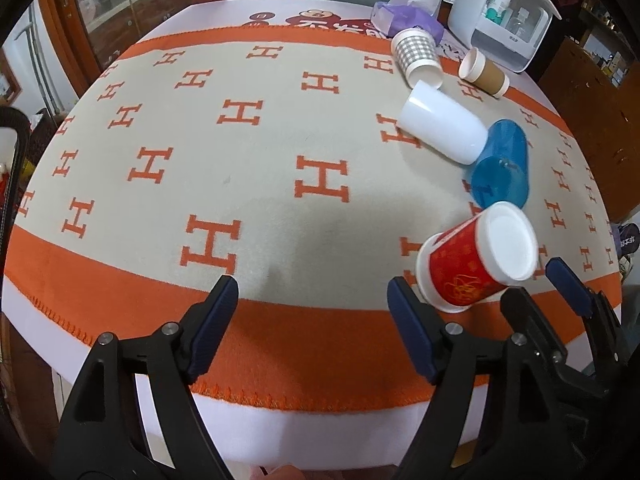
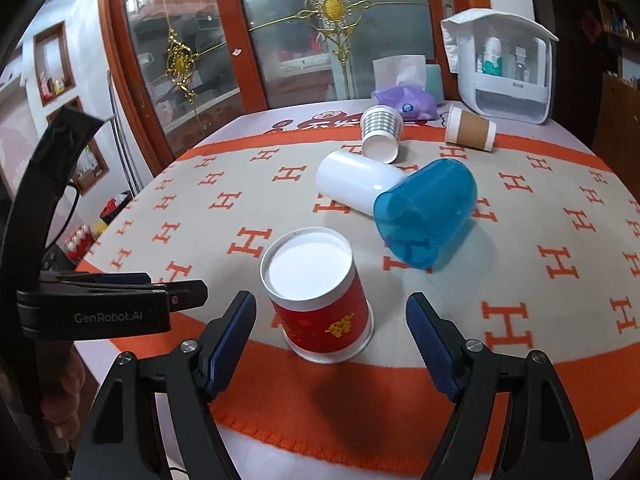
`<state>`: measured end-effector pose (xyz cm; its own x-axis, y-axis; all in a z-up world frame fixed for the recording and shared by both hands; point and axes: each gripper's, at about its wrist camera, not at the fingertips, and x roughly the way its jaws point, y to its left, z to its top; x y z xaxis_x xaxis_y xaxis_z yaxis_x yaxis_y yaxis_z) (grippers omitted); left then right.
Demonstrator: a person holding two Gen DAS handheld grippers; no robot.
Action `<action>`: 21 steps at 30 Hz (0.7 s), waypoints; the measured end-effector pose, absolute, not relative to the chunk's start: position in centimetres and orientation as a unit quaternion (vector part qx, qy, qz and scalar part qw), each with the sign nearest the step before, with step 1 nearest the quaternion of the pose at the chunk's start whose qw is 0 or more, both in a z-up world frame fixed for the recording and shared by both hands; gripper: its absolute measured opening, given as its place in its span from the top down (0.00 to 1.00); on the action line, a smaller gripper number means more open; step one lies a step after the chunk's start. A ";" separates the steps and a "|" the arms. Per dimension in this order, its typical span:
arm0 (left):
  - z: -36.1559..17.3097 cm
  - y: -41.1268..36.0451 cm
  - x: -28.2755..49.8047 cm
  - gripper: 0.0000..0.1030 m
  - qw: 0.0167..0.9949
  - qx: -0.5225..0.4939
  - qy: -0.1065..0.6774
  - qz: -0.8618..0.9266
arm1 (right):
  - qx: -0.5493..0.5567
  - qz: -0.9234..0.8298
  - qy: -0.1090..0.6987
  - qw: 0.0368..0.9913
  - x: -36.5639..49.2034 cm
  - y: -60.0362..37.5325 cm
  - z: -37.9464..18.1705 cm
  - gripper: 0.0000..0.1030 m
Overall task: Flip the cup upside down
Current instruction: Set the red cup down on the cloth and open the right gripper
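The red cup (image 2: 320,300) is standing rim-down on the blanket-covered table (image 2: 520,380), low and centre in the right wrist view, its white base facing up. The right tool (image 2: 332,312) is sitting with its jaws apart, one on each side of the cup and touching neither wall. The left tool (image 1: 312,300) is also gaping on nothing at the bottom of its own view. Judging from this, a sideways drift of the right tool risks clipping the light cup and toppling it toward the blue cup (image 2: 428,216) lying nearby.
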<state>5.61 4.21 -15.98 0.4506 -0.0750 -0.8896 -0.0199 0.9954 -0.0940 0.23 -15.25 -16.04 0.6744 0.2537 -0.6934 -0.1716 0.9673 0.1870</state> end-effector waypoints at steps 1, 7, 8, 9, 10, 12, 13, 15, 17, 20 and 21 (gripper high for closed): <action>-15.6 4.1 5.4 0.26 0.851 -0.045 0.523 -0.019 | 0.057 0.116 0.388 0.913 0.0 -15.5 -15.5 0.24; -12.8 3.2 4.3 0.26 0.851 -0.035 0.523 -0.027 | 0.064 0.109 0.403 0.906 -0.8 -16.6 -12.1 0.24; -12.4 3.1 4.2 0.26 0.851 -0.034 0.523 -0.027 | 0.068 0.112 0.407 0.904 -0.9 -16.8 -11.4 0.24; -11.7 2.9 4.0 0.26 0.852 -0.034 0.522 -0.028 | 0.070 0.112 0.410 0.902 -1.0 -17.0 -10.8 0.24; -11.0 2.8 3.8 0.26 0.852 -0.035 0.521 -0.029 | 0.072 0.114 0.412 0.901 -1.1 -17.2 -9.9 0.24; -9.8 2.5 3.4 0.26 0.856 -0.036 0.515 -0.029 | 0.075 0.113 0.412 0.901 -1.3 -17.5 -8.3 0.24; -9.1 2.4 3.2 0.26 0.859 -0.035 0.510 -0.029 | 0.073 0.111 0.413 0.901 -1.4 -17.7 -7.4 0.24; -7.8 2.1 2.9 0.26 0.865 -0.031 0.500 -0.029 | 0.065 0.102 0.417 0.901 -1.4 -17.8 -5.8 0.24; -6.5 1.8 2.6 0.26 0.871 -0.028 0.490 -0.030 | 0.059 0.095 0.421 0.900 -1.5 -17.9 -4.2 0.24; -4.7 1.1 2.2 0.26 0.877 -0.027 0.479 -0.034 | 0.069 0.096 0.425 0.897 -1.9 -18.3 -1.8 0.24; -4.0 0.9 2.0 0.26 0.879 -0.027 0.474 -0.034 | 0.073 0.098 0.425 0.897 -2.0 -18.4 -1.1 0.23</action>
<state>1.98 0.89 -4.04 0.5482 -0.0863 -0.8319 0.0343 0.9961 -0.0808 -1.98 -18.36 -1.12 0.6203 0.2369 -0.7477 -0.1135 0.9704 0.2133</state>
